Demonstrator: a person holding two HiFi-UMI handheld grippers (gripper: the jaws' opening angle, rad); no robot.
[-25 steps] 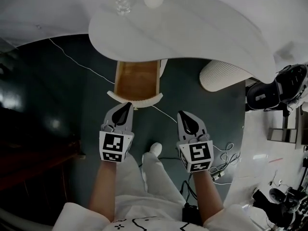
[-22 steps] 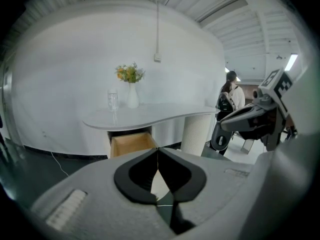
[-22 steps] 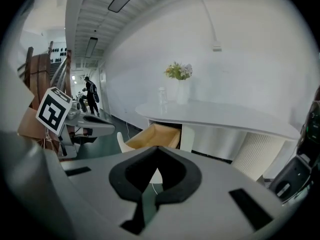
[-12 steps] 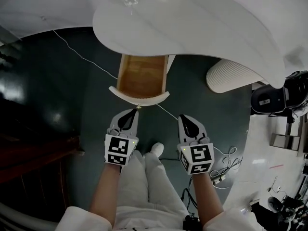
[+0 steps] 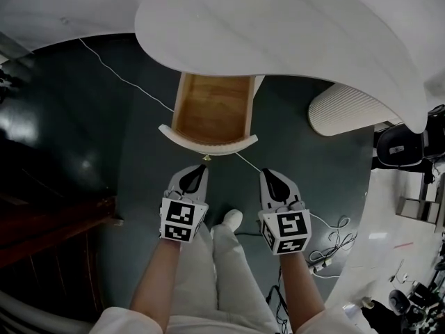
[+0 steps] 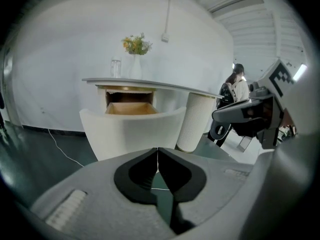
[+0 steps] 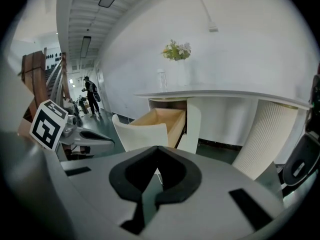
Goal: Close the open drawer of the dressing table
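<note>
We look steeply down on a white dressing table (image 5: 292, 40), whose curved surface fills the top of the head view. Its drawer (image 5: 212, 113) stands pulled out toward us at 12 o'clock. The drawer is wooden inside, with nothing visible in it, and has a curved white front with a small knob (image 5: 206, 158) at the middle.

The left hand-held gripper (image 5: 201, 166) points at 12 o'clock, with its tip just below the knob. Its jaws are pressed together with nothing between them, and its own view faces the drawer front squarely. The right hand-held gripper (image 5: 266, 173) is held beside it at 3 o'clock, over the dark floor (image 5: 83, 131) and apart from the drawer. Its jaws are also pressed together and empty.

A drinking glass (image 6: 116, 67) and a vase of flowers (image 6: 136, 54) stand on the surface above the drawer. A ribbed white column (image 5: 348, 110) sits under the surface at 2 o'clock from the drawer. A thin cable (image 5: 118, 75) trails across the floor at 10 o'clock.
</note>
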